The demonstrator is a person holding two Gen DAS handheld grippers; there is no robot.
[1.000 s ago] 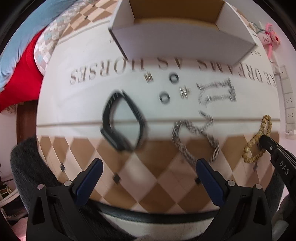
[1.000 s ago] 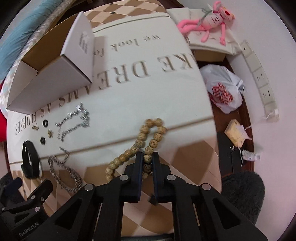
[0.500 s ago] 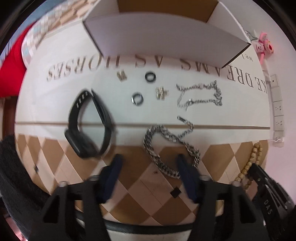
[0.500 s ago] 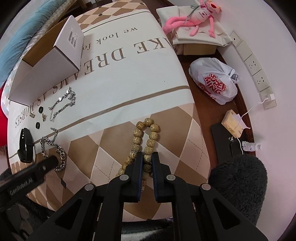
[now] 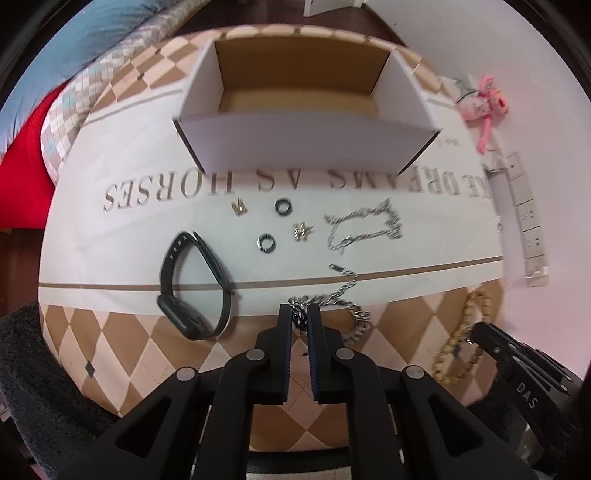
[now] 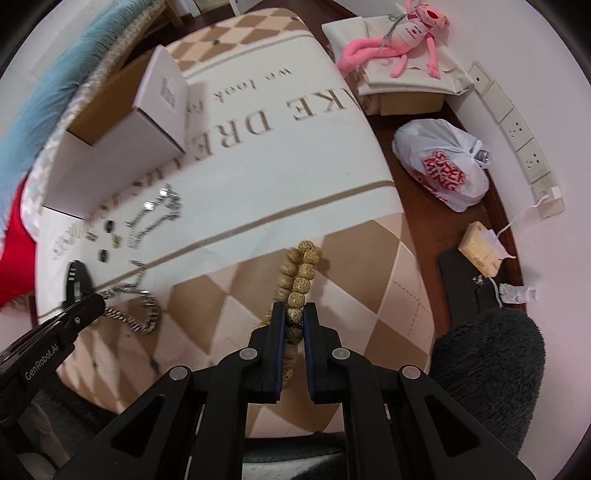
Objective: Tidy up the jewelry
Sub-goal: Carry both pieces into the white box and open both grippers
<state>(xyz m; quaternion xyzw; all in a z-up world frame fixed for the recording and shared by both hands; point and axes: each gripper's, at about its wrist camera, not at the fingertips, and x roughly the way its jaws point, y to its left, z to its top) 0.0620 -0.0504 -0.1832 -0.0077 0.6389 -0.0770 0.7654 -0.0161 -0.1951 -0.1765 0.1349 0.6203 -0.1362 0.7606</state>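
Left gripper [image 5: 299, 320]: fingers clenched on a link of the chunky chain [image 5: 345, 312], at its near left end, over the tan diamonds of the cloth.
Right gripper [image 6: 294, 319]: fingers clenched on the bead bracelet [image 6: 301, 275]; the loop runs up and away from the tips and lies on the cloth near the right edge.
Chunky chain: silver, thick curb links, curled in an open loop with one thin tail reaching up across the brown stripe.
Bead bracelet: pale tan, round speckled beads, doubled into a narrow loop.
Thin chain [image 5: 365, 227]: silver, fine, in a loose ragged outline on the white band, right of the small pieces.
Watch band [image 5: 195, 286]: black, strap open, lying across the stripe left of the chunky chain, apart from it.
Rings [image 5: 283, 207]: two dark rings, one above the other, slightly apart.
Small gold pieces [image 5: 303, 232]: two, one by each ring; too small to tell what they are.
Box [image 5: 306, 147]: white outside, brown inside, open on top, at the far side behind the printed letters; its near wall stands between the jewelry and the inside.
Worktop [image 6: 295, 177]: round, covered with a white and tan cloth with lettering.
Around: pink plush toy [image 6: 402, 35] and a white plastic bag [image 6: 443, 170] on the floor to the right.
Count: two chains, one bead bracelet, one watch band, two rings, two gold pieces, one box.
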